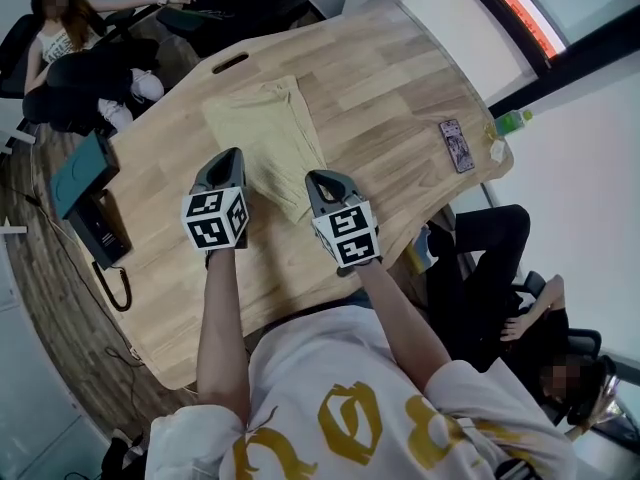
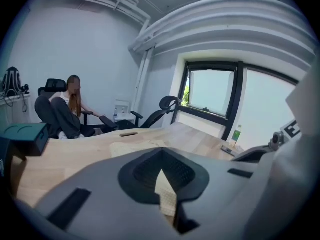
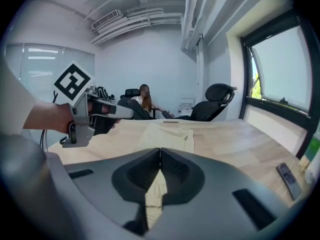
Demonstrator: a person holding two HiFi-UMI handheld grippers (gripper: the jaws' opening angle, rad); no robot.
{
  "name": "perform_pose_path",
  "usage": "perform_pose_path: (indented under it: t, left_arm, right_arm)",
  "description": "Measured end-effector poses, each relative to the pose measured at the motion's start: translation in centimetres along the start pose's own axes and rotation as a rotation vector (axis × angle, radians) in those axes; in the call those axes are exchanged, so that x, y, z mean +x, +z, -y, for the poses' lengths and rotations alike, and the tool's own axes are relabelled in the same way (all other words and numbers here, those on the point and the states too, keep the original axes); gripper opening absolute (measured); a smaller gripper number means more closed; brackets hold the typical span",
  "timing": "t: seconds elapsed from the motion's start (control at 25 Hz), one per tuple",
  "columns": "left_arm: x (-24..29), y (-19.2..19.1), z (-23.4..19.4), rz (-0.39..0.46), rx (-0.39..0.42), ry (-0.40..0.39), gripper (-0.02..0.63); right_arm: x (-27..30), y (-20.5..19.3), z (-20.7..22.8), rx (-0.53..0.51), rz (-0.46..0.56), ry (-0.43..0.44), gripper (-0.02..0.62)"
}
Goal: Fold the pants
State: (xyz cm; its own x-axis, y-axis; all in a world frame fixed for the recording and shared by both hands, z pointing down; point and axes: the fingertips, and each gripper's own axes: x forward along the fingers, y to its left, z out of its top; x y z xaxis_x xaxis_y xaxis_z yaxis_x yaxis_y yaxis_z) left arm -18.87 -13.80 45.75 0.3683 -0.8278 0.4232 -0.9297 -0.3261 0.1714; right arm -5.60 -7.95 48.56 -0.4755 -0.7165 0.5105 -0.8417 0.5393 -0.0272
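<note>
On the pale wooden bench (image 1: 390,78) lie the cream-yellow cloth pants (image 1: 265,128), flat for most of their length, broad at the far end and narrowing toward the person who works them. At the pants' near edge two grey tongs come in side by side, each with a black-and-white marker cube (image 1: 215,218) at its back.

The left tongs (image 1: 232,156) meet the near left corner of the pants. In the left gripper view their jaws are pressed together at the tips, with a strip of the cream cloth caught between them and showing in the gap beneath. The right tongs (image 1: 316,178) sit at the near right corner of the pants. The right gripper view shows those jaws likewise closed tip to tip, pinching a narrow fold of the same cloth that runs away toward the rest of the pants. That view also catches the left tongs just left of the pants, above the bench.

Well to the right of the pants, near the bench's rim, lies a dark flat phone (image 1: 456,145), and past it stands a green plastic bottle (image 1: 510,121). Left of the pants a teal box (image 1: 80,173) stands by the bench's rim. Beyond the pants' far end an oval slot (image 1: 230,63) is cut through the bench, and a seated person (image 1: 60,38) is farther off on that side.
</note>
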Motion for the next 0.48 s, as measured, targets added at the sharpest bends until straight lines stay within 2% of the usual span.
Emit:
perform_pose_path:
  t: [0.28, 0.48]
  left_arm:
    - [-2.1, -1.7, 0.3, -0.005, -0.027, 0.018, 0.008]
    - [-3.4, -2.6, 0.5, -0.016, -0.032, 0.057, 0.008]
  right_arm:
    - [-1.7, 0.3, 0.9, 0.033, 0.054, -0.038, 0.008]
    - [-2.1, 0.6, 0.4, 0.057, 0.106, 0.069, 0.008]
